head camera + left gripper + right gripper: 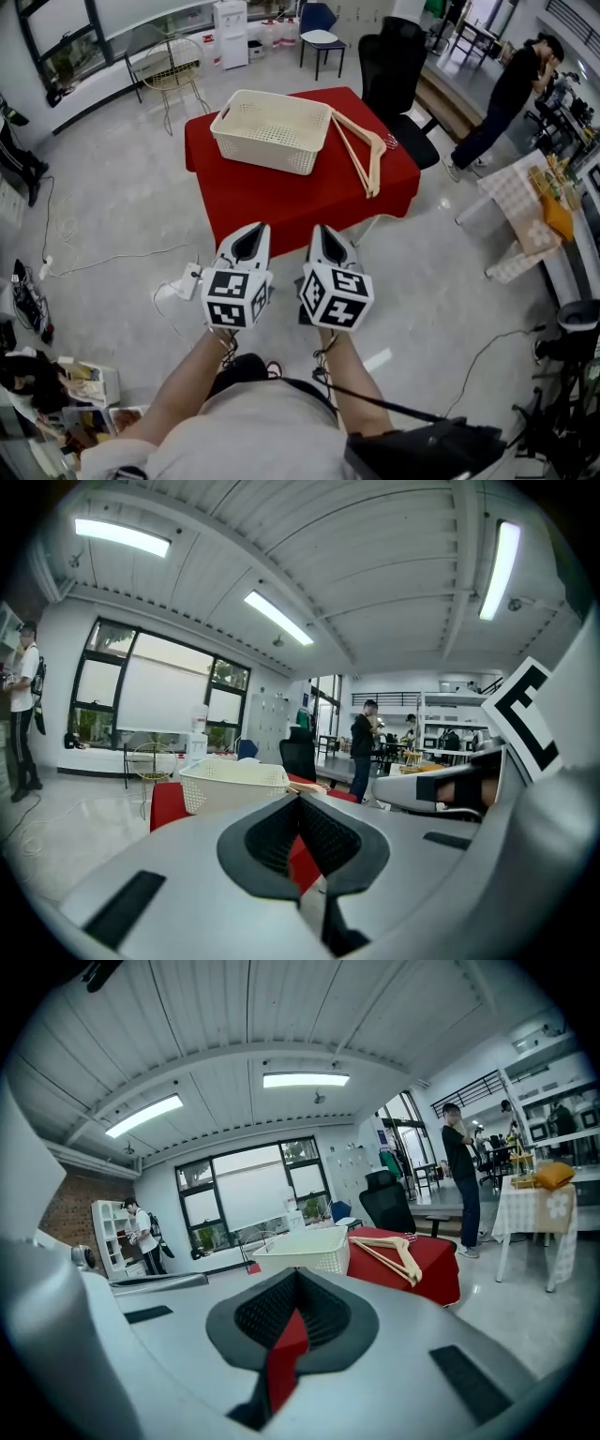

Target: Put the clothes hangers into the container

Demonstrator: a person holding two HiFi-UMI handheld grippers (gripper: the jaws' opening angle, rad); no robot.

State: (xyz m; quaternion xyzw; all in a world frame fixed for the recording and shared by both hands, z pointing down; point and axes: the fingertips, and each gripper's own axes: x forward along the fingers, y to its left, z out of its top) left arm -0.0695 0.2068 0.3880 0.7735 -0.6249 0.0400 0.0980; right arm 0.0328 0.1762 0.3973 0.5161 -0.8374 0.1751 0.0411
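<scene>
A cream plastic basket (272, 129) stands on the left half of a table under a red cloth (309, 202). To its right lie the wooden clothes hangers (361, 152), stacked, hooks toward the far edge. My left gripper (251, 231) and right gripper (324, 231) hover side by side over the floor, short of the table's near edge, both shut and empty. The left gripper view shows its jaws (300, 799) closed with the basket (234, 782) ahead. Past the closed right gripper (298, 1274) I see the basket (305, 1251) and hangers (394, 1255).
A black office chair (398, 66) stands behind the table, a wire chair (173, 66) at the far left. One person (506, 94) stands at the right near a checkered-cloth table (525, 216). Cables (112, 258) and a white power strip (187, 279) lie on the floor at left.
</scene>
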